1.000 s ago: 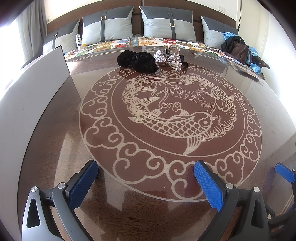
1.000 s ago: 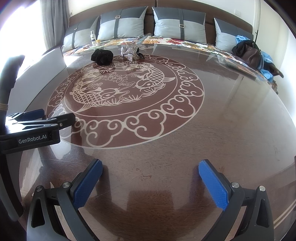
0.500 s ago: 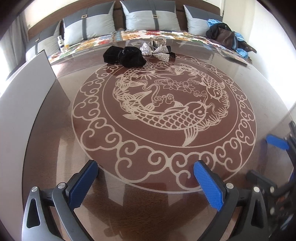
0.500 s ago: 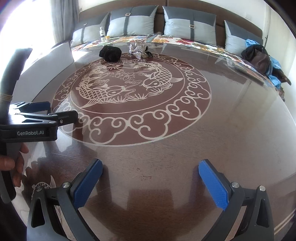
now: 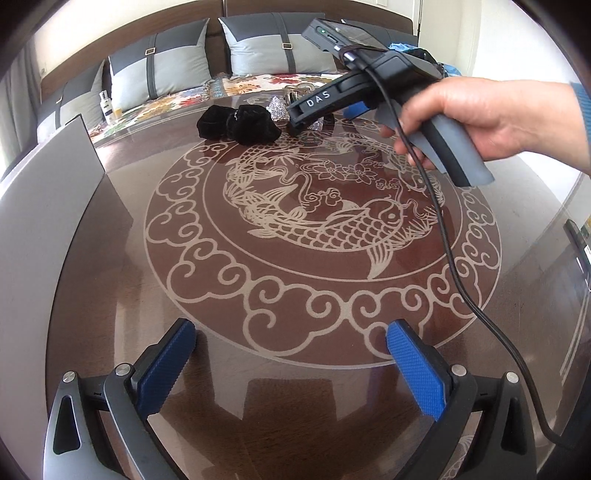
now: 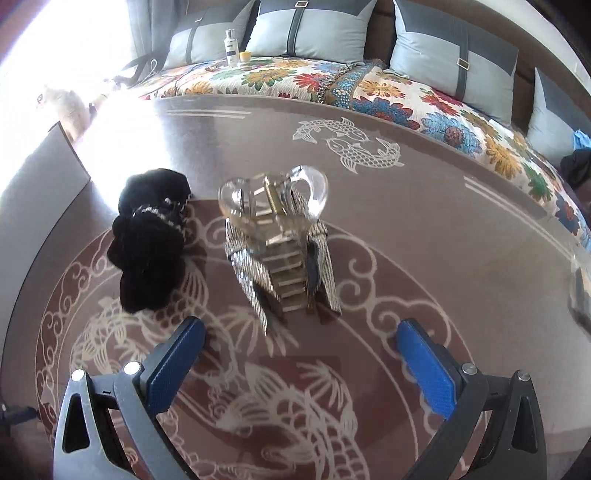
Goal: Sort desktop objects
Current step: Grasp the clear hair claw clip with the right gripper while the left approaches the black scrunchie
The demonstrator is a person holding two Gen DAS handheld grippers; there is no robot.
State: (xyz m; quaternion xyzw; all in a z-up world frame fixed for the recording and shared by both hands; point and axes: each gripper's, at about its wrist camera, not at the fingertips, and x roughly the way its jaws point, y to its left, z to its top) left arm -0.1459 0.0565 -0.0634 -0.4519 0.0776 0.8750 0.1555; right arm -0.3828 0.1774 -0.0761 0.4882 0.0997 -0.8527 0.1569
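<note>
Over the far side of the counter (image 6: pixel 424 206) sits the right claw (image 6: pixel 301 363), jaws spread wide w/ nothing between the blue pads. Straight ahead of it: a clear hair clip (image 6: pixel 275 218) resting on top of a silver sequin bow (image 6: pixel 255 280), clip's curved handles up, teeth running down toward the camera. Just left of that pair, a black velvet scrunchie (image 6: pixel 149 240) bunched up, w/ a thin sparkly strand across it; it lies close beside the bow, can't tell if they touch. All three sit at the far rim of the fish-and-cloud medallion (image 5: pixel 321 229) printed on the brown glossy top.

From the left wrist cam: left claw (image 5: pixel 291 365) low at the near edge of the counter, also wide open, empty, well apart from the pile. Right hand (image 5: pixel 491 118) comes in from the right side, wrapped round the grey grip of the other tool, black body marked "DAS", cable (image 5: pixel 447 251) trailing down off it across the view. That tool's nose covers part of the bow; scrunchie (image 5: pixel 240 123) shows clear to its left.

Grey board (image 5: pixel 44 206) stands along the counter's left edge. Behind the counter, a bed w/ floral cover (image 6: pixel 388 92), grey cushions (image 6: pixel 306 29) lined along the headboard, a white bottle (image 6: pixel 231 47) and small yellow cup on the cover. Dark clothes + blue fabric heaped at the far right of the bed.
</note>
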